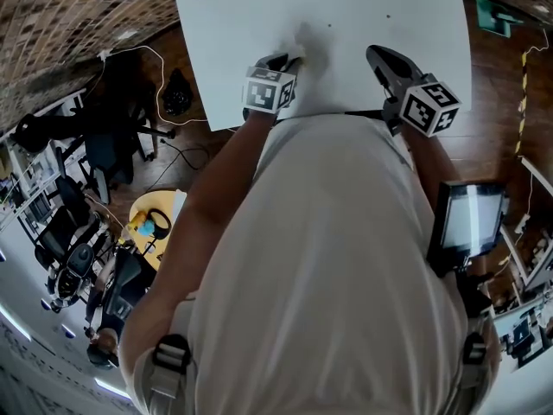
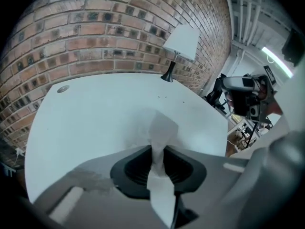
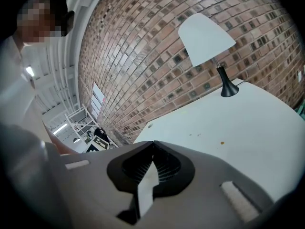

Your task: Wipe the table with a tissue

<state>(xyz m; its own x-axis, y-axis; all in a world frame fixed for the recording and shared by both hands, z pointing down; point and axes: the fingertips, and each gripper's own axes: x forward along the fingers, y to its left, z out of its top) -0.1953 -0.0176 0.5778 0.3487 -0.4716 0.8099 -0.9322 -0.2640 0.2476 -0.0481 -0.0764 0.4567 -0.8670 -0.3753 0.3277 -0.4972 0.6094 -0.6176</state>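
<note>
A crumpled white tissue (image 1: 304, 46) (image 2: 161, 130) lies against the white table (image 1: 389, 15) (image 2: 90, 109) near its front edge. My left gripper (image 1: 289, 61) (image 2: 157, 149) is shut on it, tilted steeply down, with the tissue's tail hanging back between the jaws. My right gripper (image 1: 378, 54) (image 3: 153, 144) hovers over the table's front right part, away from the tissue. Its jaw tips meet, and only a pale sliver shows behind them. A few small specks (image 3: 221, 142) dot the table ahead of it.
A white-shaded lamp (image 2: 181, 42) (image 3: 205, 37) on a black stem stands at the table's far edge by the brick wall (image 2: 95, 32). Office chairs and cables (image 1: 130, 137) crowd the floor on the left. A small screen (image 1: 471, 219) stands at the right.
</note>
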